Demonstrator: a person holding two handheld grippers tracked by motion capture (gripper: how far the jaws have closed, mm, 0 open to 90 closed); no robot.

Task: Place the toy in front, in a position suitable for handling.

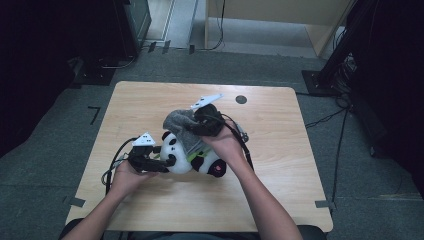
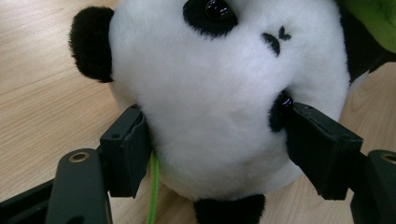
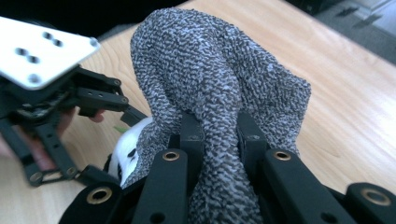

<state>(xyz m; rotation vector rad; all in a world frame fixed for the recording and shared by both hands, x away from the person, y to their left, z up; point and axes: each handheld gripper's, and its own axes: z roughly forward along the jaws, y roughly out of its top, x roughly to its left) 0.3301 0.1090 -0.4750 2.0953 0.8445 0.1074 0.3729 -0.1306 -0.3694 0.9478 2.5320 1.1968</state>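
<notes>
A black-and-white panda plush with a green scarf lies at the middle of the wooden table. My left gripper comes in from the left, its two pads pressed against the sides of the panda's white head. My right gripper is above and behind the plush, shut on a grey knitted cloth. The cloth bunches up between that gripper's jaws and hangs over the panda's body, whose white fur shows just below it.
A small dark round spot marks the table near its far edge. Beyond the table stand a light wooden cabinet, black stands at the right and dark equipment at the left. Cables lie on the grey carpet.
</notes>
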